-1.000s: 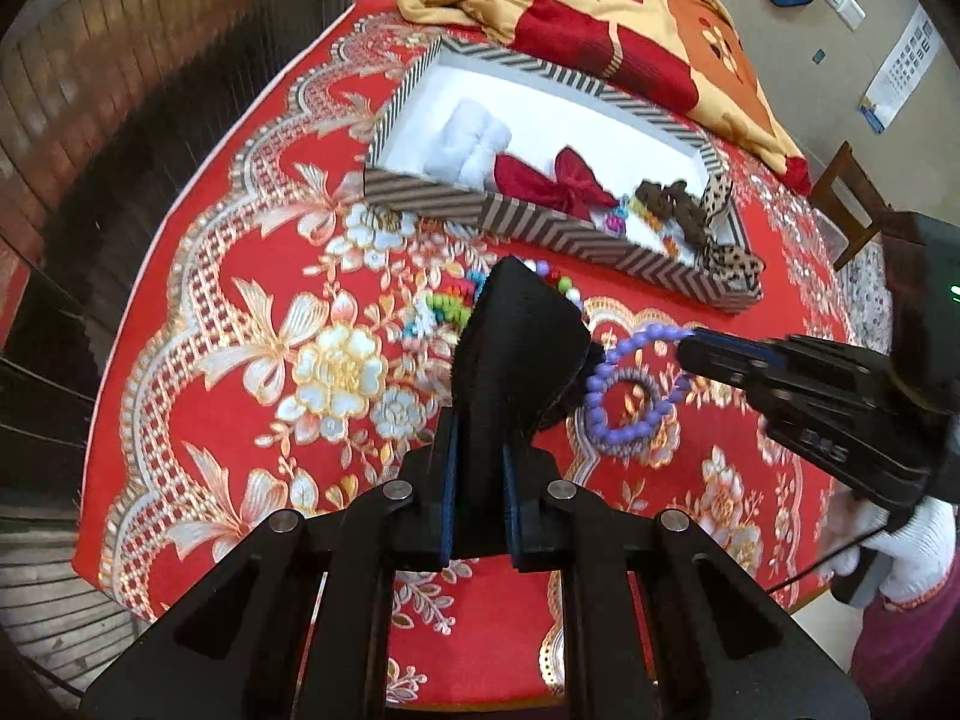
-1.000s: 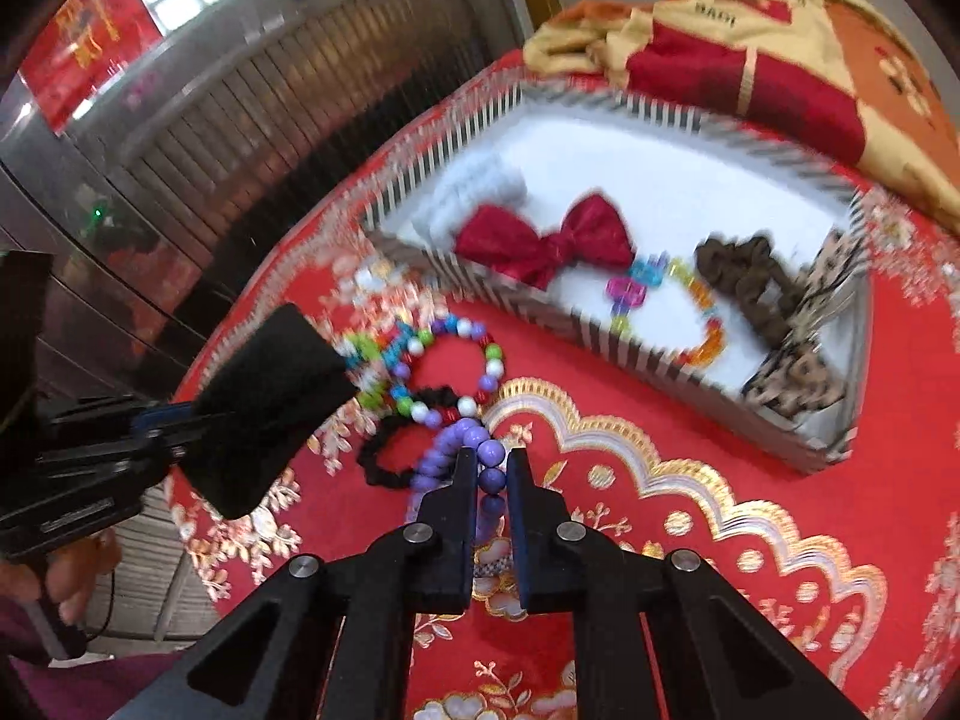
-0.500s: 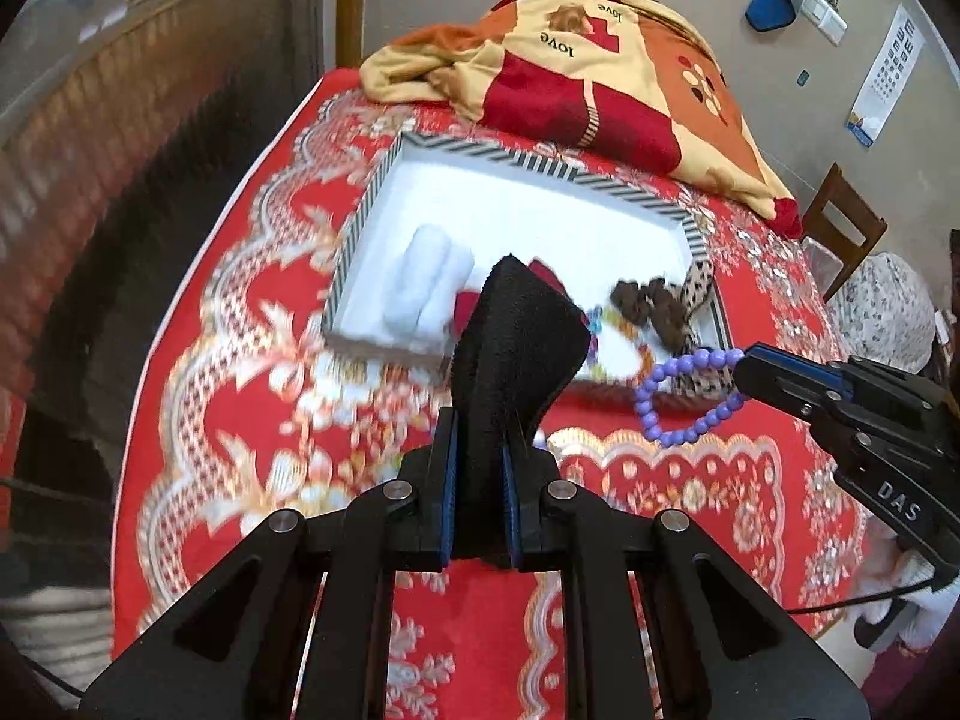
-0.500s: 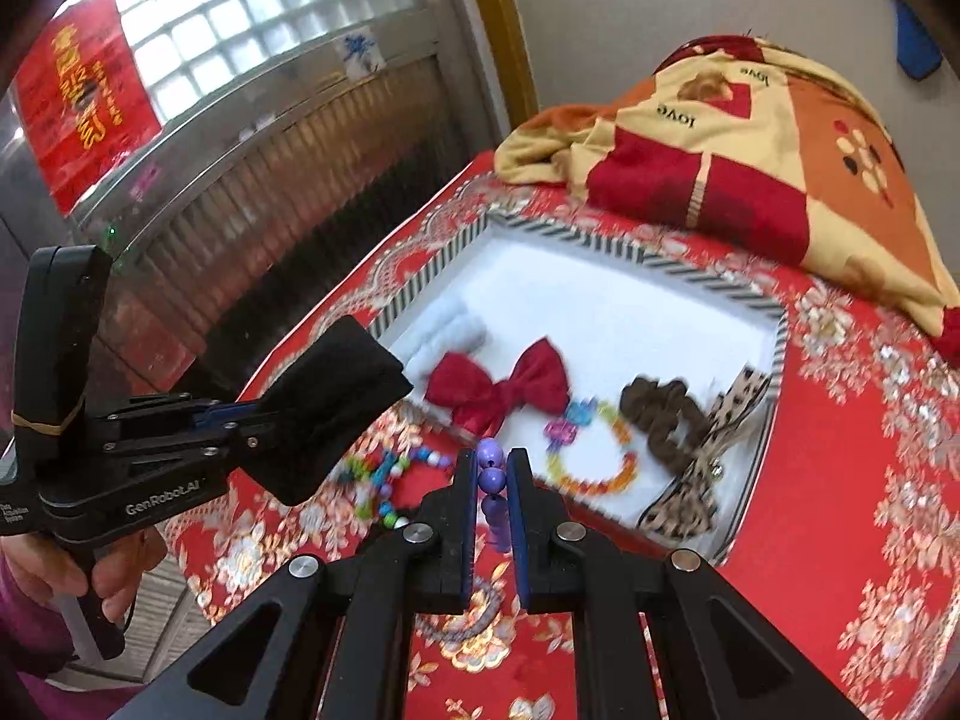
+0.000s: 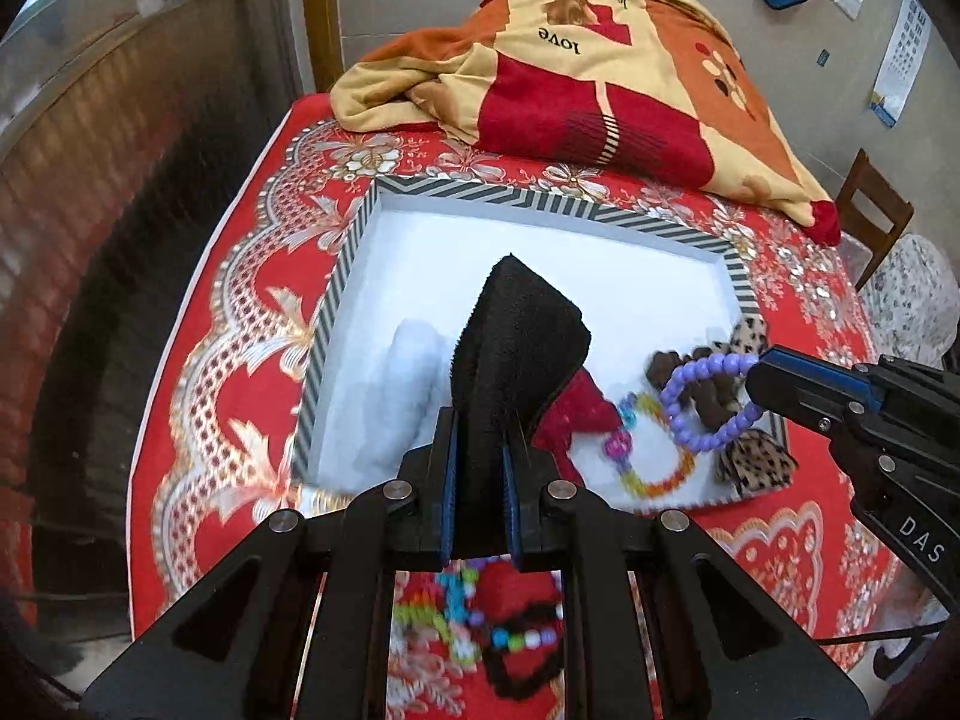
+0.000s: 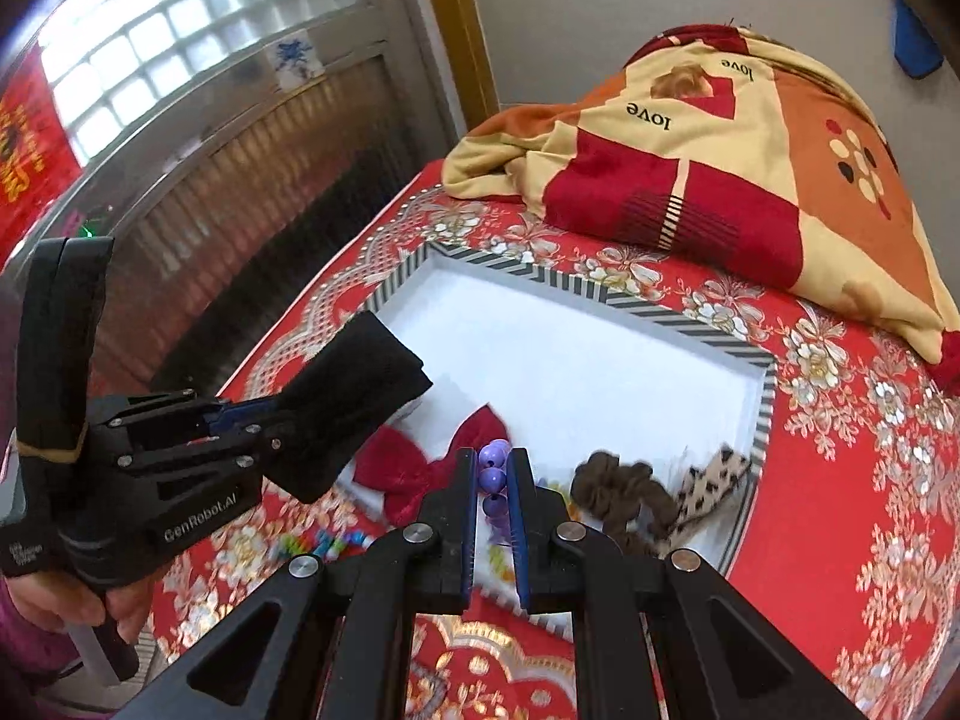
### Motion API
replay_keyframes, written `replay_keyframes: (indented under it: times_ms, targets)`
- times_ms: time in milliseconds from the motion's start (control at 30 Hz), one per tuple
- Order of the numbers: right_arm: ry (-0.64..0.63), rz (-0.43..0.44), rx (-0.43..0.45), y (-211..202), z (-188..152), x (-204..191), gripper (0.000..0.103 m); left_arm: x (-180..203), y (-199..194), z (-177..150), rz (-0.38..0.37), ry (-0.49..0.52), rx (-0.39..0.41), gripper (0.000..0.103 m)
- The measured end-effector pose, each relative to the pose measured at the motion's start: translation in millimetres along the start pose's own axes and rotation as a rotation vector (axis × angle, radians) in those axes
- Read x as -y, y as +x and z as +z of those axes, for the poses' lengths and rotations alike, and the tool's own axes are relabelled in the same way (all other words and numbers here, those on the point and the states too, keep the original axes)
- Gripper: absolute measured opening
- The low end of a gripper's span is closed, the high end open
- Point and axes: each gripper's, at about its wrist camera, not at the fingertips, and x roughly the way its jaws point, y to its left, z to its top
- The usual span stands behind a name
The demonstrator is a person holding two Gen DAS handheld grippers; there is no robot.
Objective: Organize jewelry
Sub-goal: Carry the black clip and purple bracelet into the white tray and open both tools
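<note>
While the red gold-flowered tablecloth [image 5: 198,372] bears the striped-rimmed white tray [image 5: 654,222], the left gripper [image 5: 477,456] clamps a black fuzzy cloth [image 5: 516,354] and the right gripper [image 6: 493,480] pinches a purple bead bracelet [image 5: 702,402]; a patchwork blanket [image 6: 720,168] lies beyond.

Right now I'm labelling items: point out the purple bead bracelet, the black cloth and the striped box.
purple bead bracelet [image 5: 708,399], left wrist view, bead loop
black cloth [image 5: 516,348], left wrist view, middle
striped box [image 5: 543,199], left wrist view, far rim
</note>
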Motion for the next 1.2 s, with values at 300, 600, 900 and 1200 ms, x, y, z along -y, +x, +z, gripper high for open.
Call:
replay_keyframes:
  times_ms: [300,600,900,1200]
  targets:
    - [0.037,-0.018,-0.057,50,30,27,0.009,1,45,34,0.002,-0.003,-0.045,0.012]
    - [0.144,-0.112,-0.128,95,42,89,0.009,9,88,58,0.003,0.000,-0.097,0.012]
    - [0.181,-0.129,-0.161,103,34,103,0.035,9,109,61,0.027,-0.017,-0.121,0.015]
    - [0.216,-0.074,-0.061,58,17,87,0.035,7,90,54,0.030,-0.046,-0.102,0.053]
